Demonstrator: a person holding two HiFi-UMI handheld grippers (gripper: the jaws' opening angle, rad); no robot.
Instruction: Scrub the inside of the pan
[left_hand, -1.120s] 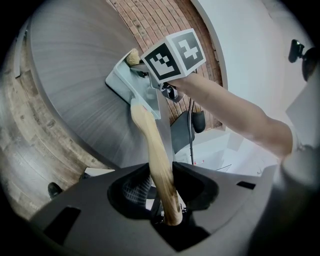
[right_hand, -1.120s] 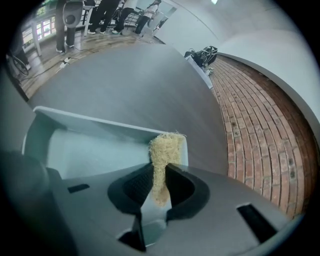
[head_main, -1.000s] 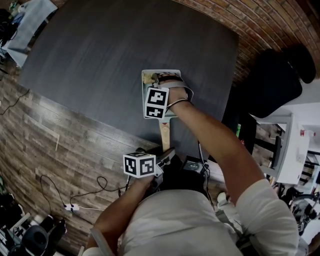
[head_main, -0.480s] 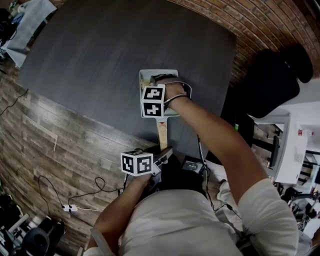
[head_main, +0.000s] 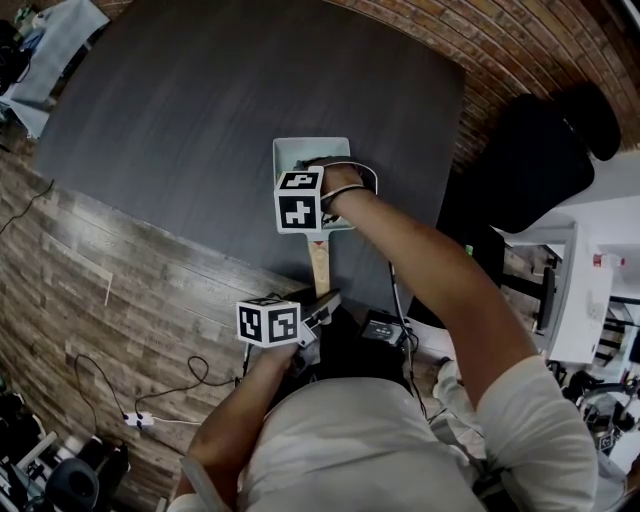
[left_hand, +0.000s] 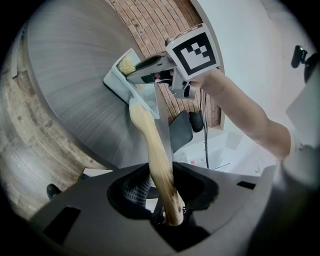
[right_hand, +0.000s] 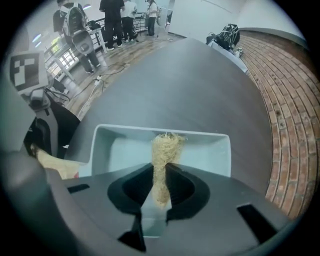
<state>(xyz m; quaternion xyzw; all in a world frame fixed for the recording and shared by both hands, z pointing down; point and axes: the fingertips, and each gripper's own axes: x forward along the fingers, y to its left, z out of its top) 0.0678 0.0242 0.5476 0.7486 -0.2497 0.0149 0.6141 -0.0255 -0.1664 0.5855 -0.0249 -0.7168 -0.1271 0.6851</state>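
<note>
At the bottom of the head view the person's torso fills the frame, and the left forearm rises from it, bent short and close to the body. The left gripper (head_main: 322, 305) sits just past the table's near edge, pointing slightly downward, its jaws clenched on the end of the wooden handle (head_main: 319, 265). The handle runs up the frame to the pan (head_main: 290, 152), a pale rectangular one lying on the dark grey table (head_main: 200, 110) near the centre of the frame.

The right arm stretches from the lower right diagonally up to the pan, wrist bent so that the right gripper (right_hand: 160, 190) points straight down into it. Its jaws grasp a tan fibrous scrubber (right_hand: 164, 150), whose frayed tip lies against the pan's floor by the far wall. In the head view the marker cube and hand cover most of the pan's inside.

Left of the table lies wooden flooring (head_main: 90, 280) with a cable (head_main: 150, 390). A black chair (head_main: 540, 150) stands at the upper right, by brickwork (head_main: 520, 50). Far off, people (right_hand: 112, 20) stand at the upper left of the right gripper view
</note>
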